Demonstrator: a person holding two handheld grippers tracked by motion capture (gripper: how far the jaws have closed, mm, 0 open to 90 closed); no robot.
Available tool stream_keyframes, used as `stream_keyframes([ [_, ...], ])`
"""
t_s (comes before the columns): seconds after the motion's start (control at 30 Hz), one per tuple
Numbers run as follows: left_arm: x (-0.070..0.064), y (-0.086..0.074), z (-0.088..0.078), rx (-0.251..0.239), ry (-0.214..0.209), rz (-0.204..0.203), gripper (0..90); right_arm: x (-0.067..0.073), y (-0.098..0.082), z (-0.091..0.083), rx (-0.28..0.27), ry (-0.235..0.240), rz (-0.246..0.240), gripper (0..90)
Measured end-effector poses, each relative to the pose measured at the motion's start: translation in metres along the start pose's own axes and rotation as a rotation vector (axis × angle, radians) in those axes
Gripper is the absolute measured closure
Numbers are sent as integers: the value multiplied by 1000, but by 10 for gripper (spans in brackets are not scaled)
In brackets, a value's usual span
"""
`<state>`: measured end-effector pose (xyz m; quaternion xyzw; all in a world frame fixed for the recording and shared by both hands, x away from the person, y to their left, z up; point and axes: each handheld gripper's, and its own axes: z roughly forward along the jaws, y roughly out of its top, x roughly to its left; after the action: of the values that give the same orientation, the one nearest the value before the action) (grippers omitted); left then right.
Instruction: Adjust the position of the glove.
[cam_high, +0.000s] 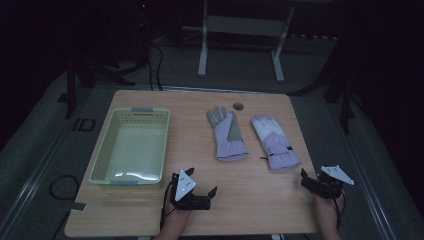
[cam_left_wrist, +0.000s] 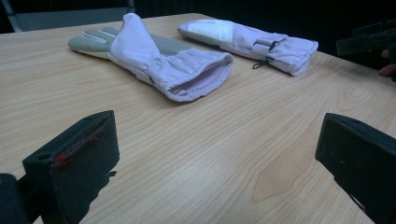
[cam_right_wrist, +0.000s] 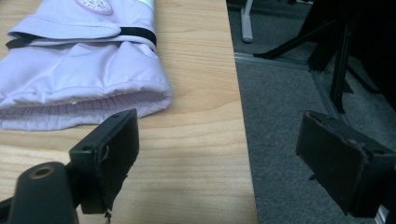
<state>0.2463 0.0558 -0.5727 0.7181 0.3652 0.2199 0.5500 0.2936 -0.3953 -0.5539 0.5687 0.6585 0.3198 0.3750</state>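
Note:
Two pale lilac winter gloves lie side by side on the wooden table (cam_high: 250, 200). The left glove (cam_high: 227, 135) (cam_left_wrist: 154, 60) shows a grey palm, its cuff towards me. The right glove (cam_high: 274, 142) (cam_left_wrist: 252, 42) (cam_right_wrist: 79, 70) has a black cuff strap and a white patch. My left gripper (cam_high: 203, 180) (cam_left_wrist: 215, 154) rests near the front edge, aimed at the gloves, open with bare table between its jaws. My right gripper (cam_high: 316, 176) (cam_right_wrist: 229, 149) hovers at the front right corner, open and holding nothing. Its left jaw stands just short of the right glove's cuff, and its right jaw hangs past the table edge.
A pale green plastic basket (cam_high: 102, 150) stands on the left half of the table with nothing in it. A small dark round disc (cam_high: 238, 105) sits near the far edge. Grey floor (cam_right_wrist: 289, 116) and stand legs (cam_high: 202, 55) lie beyond the table.

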Motion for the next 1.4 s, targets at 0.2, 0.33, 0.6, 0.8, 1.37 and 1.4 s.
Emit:
stream_keyframes([
  [0.2, 1, 0, 0, 3, -1, -5, 0, 1, 0, 0, 28, -5, -2, 130],
  [0.33, 0, 0, 0, 2, 0, -3, 0, -2, 1, -1, 52, 32, 50, 129],
  [0.6, 1, 0, 0, 2, 2, -3, 0, -6, 24, -15, 5, 27, 41, 116],
  [0.8, 1, 0, 0, 2, 0, -8, 0, -7, 52, -27, -7, 45, 11, 141],
  [1.37, 1, 1, 0, 12, -4, -7, 0, 23, 113, -30, -17, 143, 0, 104],
  [1.4, 1, 1, 0, 11, -4, -7, 0, 26, 117, -31, -23, 149, -3, 104],
])
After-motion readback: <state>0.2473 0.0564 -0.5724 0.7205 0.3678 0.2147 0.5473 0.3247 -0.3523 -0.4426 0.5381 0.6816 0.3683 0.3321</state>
